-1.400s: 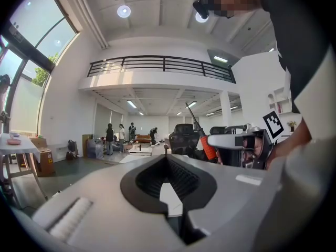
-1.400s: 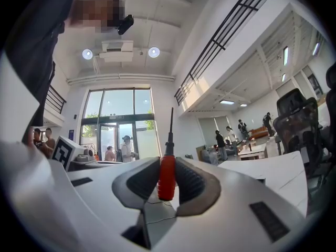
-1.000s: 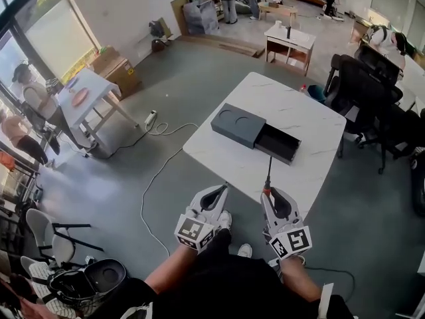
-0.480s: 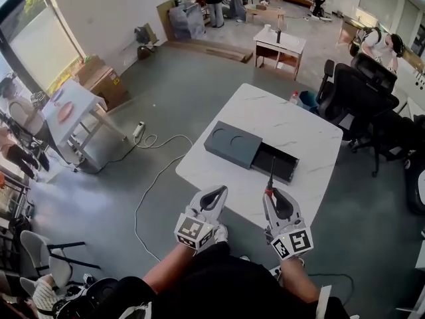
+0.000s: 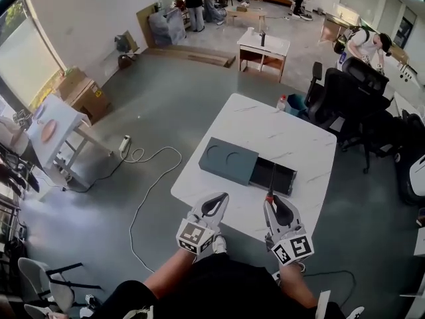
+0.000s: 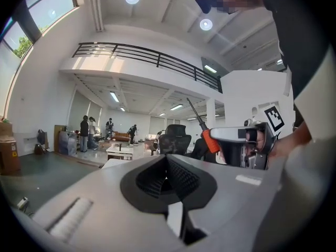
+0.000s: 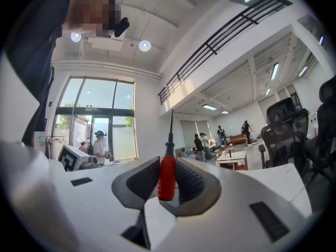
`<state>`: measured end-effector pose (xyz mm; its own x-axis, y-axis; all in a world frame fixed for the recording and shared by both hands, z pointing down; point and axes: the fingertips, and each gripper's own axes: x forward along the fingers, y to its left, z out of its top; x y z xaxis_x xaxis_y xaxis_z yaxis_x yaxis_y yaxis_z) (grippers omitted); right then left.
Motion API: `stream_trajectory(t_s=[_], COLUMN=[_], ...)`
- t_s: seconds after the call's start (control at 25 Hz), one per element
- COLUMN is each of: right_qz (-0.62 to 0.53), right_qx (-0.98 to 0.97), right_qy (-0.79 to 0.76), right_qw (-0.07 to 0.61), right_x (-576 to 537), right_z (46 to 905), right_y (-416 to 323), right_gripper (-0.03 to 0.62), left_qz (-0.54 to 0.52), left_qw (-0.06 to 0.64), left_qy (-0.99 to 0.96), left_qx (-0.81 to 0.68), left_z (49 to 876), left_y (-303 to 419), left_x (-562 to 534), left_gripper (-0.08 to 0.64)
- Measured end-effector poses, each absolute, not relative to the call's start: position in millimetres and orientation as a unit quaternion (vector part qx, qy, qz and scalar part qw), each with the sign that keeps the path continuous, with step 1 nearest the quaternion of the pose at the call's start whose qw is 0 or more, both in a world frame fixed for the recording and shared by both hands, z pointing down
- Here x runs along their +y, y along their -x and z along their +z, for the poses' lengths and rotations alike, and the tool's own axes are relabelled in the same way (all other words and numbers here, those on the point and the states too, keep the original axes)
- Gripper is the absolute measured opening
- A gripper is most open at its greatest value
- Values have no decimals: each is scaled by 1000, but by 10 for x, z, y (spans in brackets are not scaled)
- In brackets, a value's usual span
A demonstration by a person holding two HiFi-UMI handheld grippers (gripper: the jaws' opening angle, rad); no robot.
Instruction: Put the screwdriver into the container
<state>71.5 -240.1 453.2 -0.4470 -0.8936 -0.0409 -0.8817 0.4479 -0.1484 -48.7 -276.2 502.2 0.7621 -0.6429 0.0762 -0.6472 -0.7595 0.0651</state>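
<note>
A dark grey container (image 5: 228,159) lies on the white table (image 5: 279,133), its black drawer (image 5: 273,177) pulled out to the right. My right gripper (image 5: 269,199) hangs over the table's near edge, shut on the red handle of a screwdriver (image 5: 270,186) whose dark shaft points toward the drawer. The right gripper view shows the screwdriver (image 7: 167,176) upright between the ribbed pads of that gripper (image 7: 167,164). My left gripper (image 5: 214,201) is level with it to the left, shut with nothing in it (image 6: 167,160). The left gripper view also catches the screwdriver (image 6: 210,139).
Black office chairs (image 5: 346,88) crowd the table's right side. A bottle (image 5: 282,102) stands on the floor by the far corner. A white cable (image 5: 143,178) runs over the floor at the left. A small white table (image 5: 263,46) and several people are farther back.
The table and the container have come closer to both grippers as the person steps forward. The grip on the screwdriver is the same, and the left gripper stays shut.
</note>
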Motion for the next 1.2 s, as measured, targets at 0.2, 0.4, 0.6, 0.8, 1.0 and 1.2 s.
stream_trajectory(t_s=[0.2,0.4,0.6,0.8,1.0,1.2], right_qz=[-30,-21,-17,0,7,22], right_qx=[839,829,823,827,830,831], right_qy=[542,558,568,560,548,528], right_qw=[41,25,2,-48,-104,-175], right_x=[-2513,-2574,-2624,-2703,-2781,-2896], right_z=[4498,4552,4683,4860,5127,5419], right_y=[-706,-790,-983,-1209,-1409,-1517], right_gripper=[97,97,97,97,97,97], left_qz=[19,17,20,21,32,38], left_qw=[41,41,42,45,52,60], left_qy=[-947,-951,-952,-951,-947,-944], left_qx=[-317,-305,-302,-307,-315,-323], left_z=[4968,4976,5006,5017,5133,5182], left_y=[511,463,329,170,47,-15], left_x=[-2918,-3033,-3096,-3149,-3178,-3206], left_gripper=[9,9,9,9,9,9])
